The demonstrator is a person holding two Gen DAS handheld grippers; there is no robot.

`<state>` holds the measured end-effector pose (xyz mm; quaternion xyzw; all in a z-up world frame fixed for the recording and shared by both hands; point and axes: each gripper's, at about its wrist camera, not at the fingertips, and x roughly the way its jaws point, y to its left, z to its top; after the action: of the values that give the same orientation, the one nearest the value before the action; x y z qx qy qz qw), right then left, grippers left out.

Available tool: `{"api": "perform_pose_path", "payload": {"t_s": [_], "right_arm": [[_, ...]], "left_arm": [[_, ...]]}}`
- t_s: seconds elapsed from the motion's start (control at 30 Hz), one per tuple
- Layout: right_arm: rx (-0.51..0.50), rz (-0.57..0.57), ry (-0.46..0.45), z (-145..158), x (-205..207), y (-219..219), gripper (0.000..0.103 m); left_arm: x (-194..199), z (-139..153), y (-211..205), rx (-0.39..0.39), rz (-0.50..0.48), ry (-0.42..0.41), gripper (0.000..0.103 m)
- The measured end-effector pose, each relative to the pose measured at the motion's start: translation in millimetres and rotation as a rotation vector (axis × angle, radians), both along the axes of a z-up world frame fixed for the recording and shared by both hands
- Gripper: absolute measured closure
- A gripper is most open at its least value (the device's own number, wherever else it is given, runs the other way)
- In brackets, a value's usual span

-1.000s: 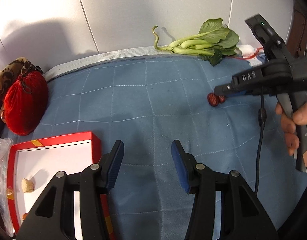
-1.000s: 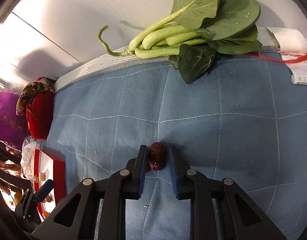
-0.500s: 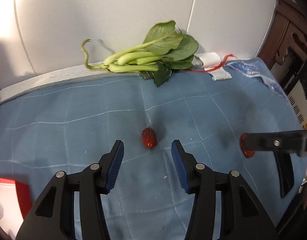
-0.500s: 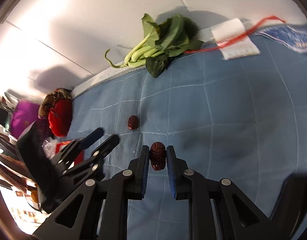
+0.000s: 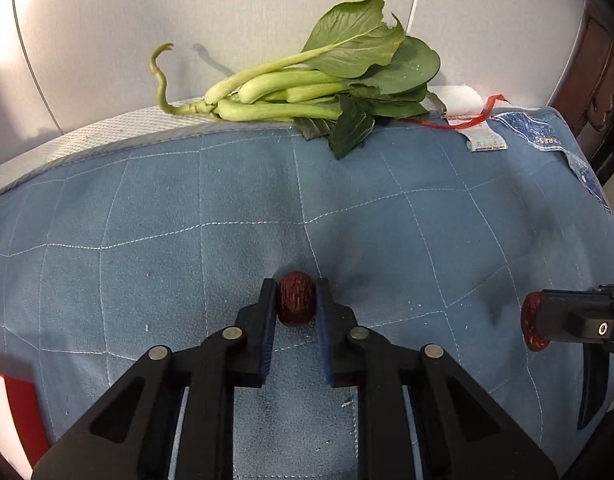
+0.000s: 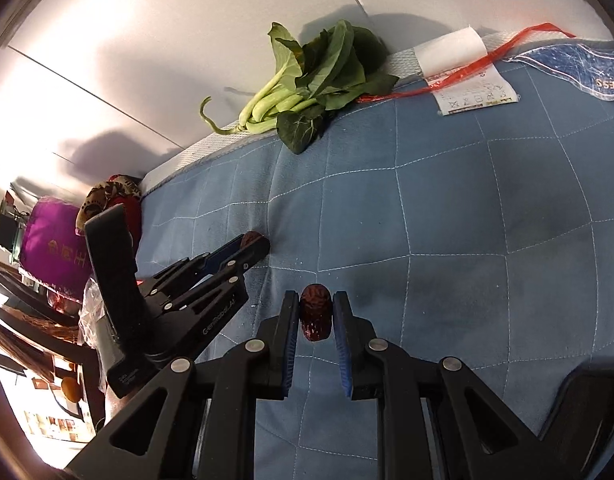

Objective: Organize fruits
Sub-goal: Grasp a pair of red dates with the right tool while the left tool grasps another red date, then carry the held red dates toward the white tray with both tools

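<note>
A wrinkled dark red date (image 5: 294, 303) lies on the blue quilted mat (image 5: 147, 220). My left gripper (image 5: 295, 294) has its jaws closing on it, and both pads touch its sides. In the right wrist view the left gripper (image 6: 256, 246) reaches in from the left with that date (image 6: 251, 237) at its tips. My right gripper (image 6: 315, 307) is shut on a second red date (image 6: 315, 316), held just above the mat. The left wrist view shows it at the right edge, where the right gripper (image 5: 541, 322) grips its date (image 5: 530, 330).
A bunch of leafy greens (image 5: 307, 88) lies at the mat's far edge against the white wall. A paper label with red netting (image 5: 483, 132) and a plastic bag (image 5: 567, 144) lie at the far right. A red box corner (image 5: 11, 400) shows at lower left. A red pouch (image 6: 125, 204) and a purple bag (image 6: 55, 244) sit off to the left.
My left gripper swung right, away from the red box, came down over a date on the mat and closed on it. My right gripper lifted its date and drew back to the right.
</note>
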<state>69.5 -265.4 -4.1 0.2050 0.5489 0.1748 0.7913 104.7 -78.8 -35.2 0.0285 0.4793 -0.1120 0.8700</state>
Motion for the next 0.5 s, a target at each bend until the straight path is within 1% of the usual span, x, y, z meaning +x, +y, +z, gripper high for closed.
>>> {"api": "perform_pose_path", "payload": {"t_s": [0.1, 0.27, 0.4, 0.5], "right_arm": [[-0.001, -0.005, -0.004, -0.8, 1.0, 0.1, 0.086], [-0.007, 0.016, -0.025, 1.7, -2.5, 7.6, 0.086], [-0.005, 0.024, -0.044, 5.8, -1.9, 11.8, 0.086], [0.002, 0.033, -0.06, 9.6, -3.6, 16.3, 0.086]], "left_arm": [[-2.4, 0.6, -1.8, 0.008, -0.004, -0.012, 0.087], [-18.0, 10.8, -6.2, 0.071, -0.018, -0.047, 0.087], [-41.4, 33.9, 1.0, 0.142, -0.012, -0.114, 0.087], [-64.2, 53.7, 11.1, 0.198, -0.003, -0.185, 0.087]]}}
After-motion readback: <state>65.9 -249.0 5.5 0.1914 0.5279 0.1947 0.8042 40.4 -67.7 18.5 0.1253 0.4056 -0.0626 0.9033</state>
